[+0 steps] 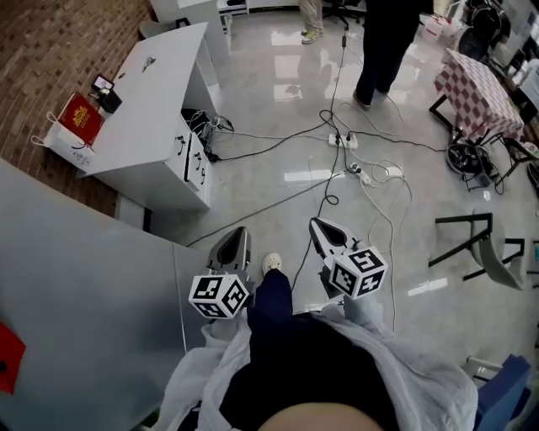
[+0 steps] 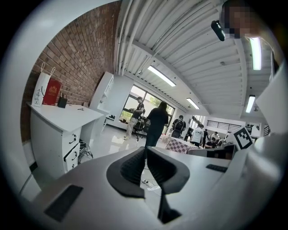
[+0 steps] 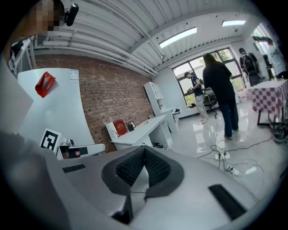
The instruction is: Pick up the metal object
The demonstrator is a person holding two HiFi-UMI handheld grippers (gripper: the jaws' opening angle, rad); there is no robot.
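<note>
Two grippers hang in front of the person's body over the glossy floor (image 1: 278, 109). The left gripper (image 1: 238, 234) and the right gripper (image 1: 317, 224) are side by side and apart, and both point away from the person.

Each carries one marker cube, the left cube (image 1: 219, 296) and the right cube (image 1: 358, 271). The cubes show only black-and-white square patterns, with no letters. The one red paper bag (image 1: 80, 118) at the far end of the white desk (image 1: 152, 84) bears gold print that is too small to read. A small dark holder (image 1: 108, 99) stands just beside the bag.

In its own view, the left gripper's ribbed pads (image 2: 135, 164) are pressed together at the tips with nothing between them. The right gripper's jaws are likewise closed tip to tip and empty, touching nothing.

One grey table (image 1: 76, 286) fills the lower left of the head view, with one red scrap (image 1: 7, 358) at its edge. Two white power strips, one (image 1: 343, 140) and the other (image 1: 364, 175), lie among black cables on the floor. One table with a red-checked cloth (image 1: 476, 93) stands at the upper right. Two people stand at the far end, one in dark trousers (image 1: 383, 42) and one in light trousers (image 1: 312, 18).

I cannot tell which thing here is the metal object; neither gripper is on it.
</note>
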